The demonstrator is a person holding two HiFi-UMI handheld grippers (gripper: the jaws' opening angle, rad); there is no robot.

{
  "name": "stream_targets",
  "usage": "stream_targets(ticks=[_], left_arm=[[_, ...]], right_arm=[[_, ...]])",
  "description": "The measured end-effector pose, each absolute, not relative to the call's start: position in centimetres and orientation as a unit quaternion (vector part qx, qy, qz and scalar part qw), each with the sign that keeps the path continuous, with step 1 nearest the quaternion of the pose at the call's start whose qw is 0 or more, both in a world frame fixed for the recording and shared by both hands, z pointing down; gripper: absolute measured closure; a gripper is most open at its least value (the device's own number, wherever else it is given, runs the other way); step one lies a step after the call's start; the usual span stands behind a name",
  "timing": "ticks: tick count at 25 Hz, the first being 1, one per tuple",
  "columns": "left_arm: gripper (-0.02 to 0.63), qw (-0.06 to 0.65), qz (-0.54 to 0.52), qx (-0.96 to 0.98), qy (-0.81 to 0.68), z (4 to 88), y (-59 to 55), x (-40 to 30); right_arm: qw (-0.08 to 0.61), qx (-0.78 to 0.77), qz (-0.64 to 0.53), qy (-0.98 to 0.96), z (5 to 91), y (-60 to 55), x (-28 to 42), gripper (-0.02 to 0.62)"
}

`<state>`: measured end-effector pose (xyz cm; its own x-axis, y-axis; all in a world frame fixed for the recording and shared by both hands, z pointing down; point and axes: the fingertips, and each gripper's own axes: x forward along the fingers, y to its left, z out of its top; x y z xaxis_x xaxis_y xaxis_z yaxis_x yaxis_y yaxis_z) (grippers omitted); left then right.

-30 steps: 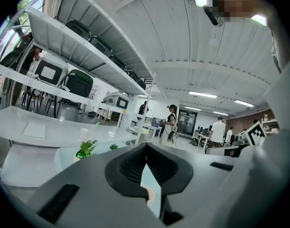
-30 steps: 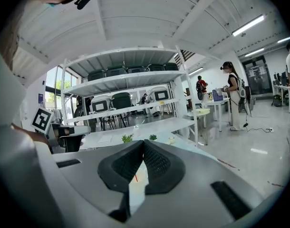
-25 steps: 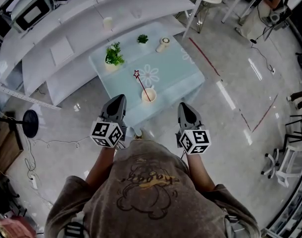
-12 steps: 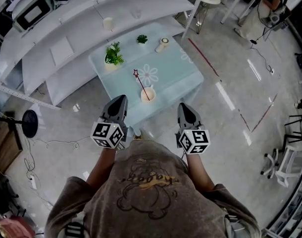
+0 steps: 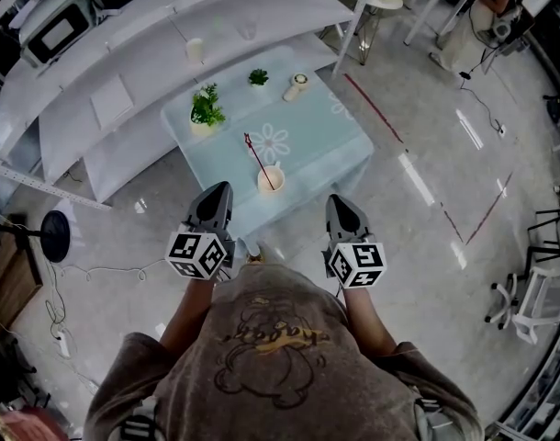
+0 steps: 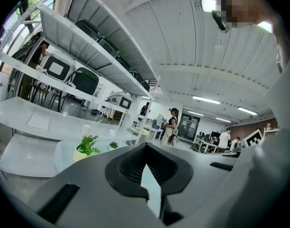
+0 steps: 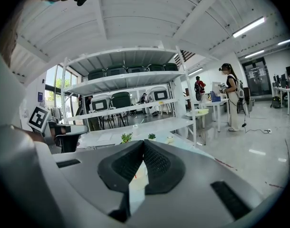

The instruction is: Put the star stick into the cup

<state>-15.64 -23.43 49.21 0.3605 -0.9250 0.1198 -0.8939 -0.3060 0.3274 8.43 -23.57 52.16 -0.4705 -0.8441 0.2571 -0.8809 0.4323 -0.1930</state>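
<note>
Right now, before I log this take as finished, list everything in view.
table: one, pale blue, flower print, ahead of the person
cup: one, cream, table's near edge
star stick: one, dark red, leaning in the cup
large potted plant: one, green, table's far left
small potted plant: one, green, table's far edge
small round pot: one, white, beside that plant
shelving: white, beyond the table
left tool: grey, jaws together, empty
right tool: grey, jaws together, empty
</note>
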Motion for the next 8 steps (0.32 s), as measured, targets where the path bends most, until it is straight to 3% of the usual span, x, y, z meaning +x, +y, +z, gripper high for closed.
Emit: stream_targets(ticks=[8], left_arm=[[0.584, 0.177, -0.051, 0.802, -0.568, 49.05, -23.81, -16.21]], right_arm=[[0.062, 0.511, 0.15, -0.844, 51.87, -23.91, 8.07, 0.595]])
